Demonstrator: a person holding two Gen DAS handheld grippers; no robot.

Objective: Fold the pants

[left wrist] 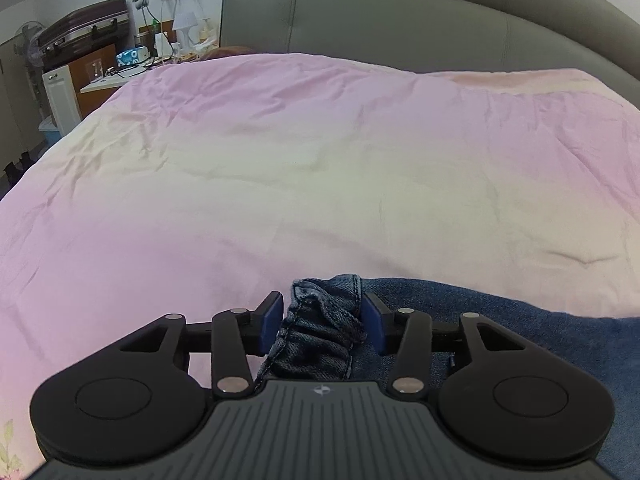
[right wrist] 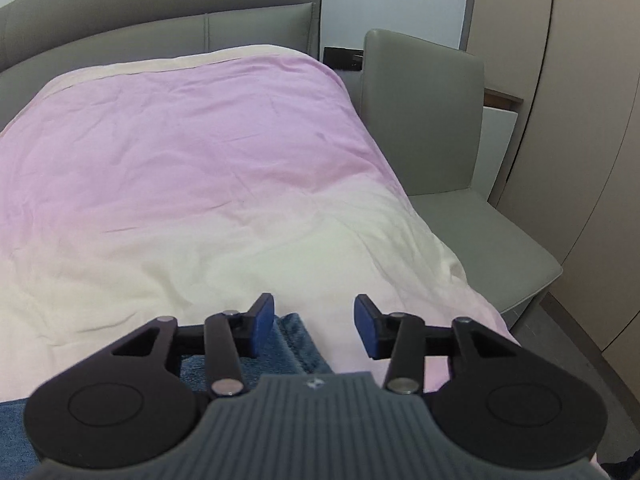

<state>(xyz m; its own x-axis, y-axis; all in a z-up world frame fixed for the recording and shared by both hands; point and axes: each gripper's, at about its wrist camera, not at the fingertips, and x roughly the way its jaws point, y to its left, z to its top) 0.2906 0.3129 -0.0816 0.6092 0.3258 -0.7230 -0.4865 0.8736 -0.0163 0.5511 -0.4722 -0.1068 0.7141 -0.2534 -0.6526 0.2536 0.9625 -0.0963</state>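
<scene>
Blue denim pants (left wrist: pixel 500 320) lie on a pink and cream bed cover (left wrist: pixel 280 160) at the near edge. In the left wrist view a bunched end of the pants (left wrist: pixel 320 320) sits between the blue pads of my left gripper (left wrist: pixel 322 314), whose jaws stand apart around the cloth without pinching it tight. In the right wrist view my right gripper (right wrist: pixel 314 320) is open, with an edge of the pants (right wrist: pixel 292 340) under its left pad (right wrist: pixel 262 330) and bare cover under the right one.
A grey padded headboard (left wrist: pixel 400 12) runs along the far side. A nightstand with a lamp, a suitcase and a fan (left wrist: pixel 88 36) stands at the far left. A grey chair (right wrist: pixel 432 120) and beige wardrobe doors (right wrist: pixel 580 80) stand right of the bed.
</scene>
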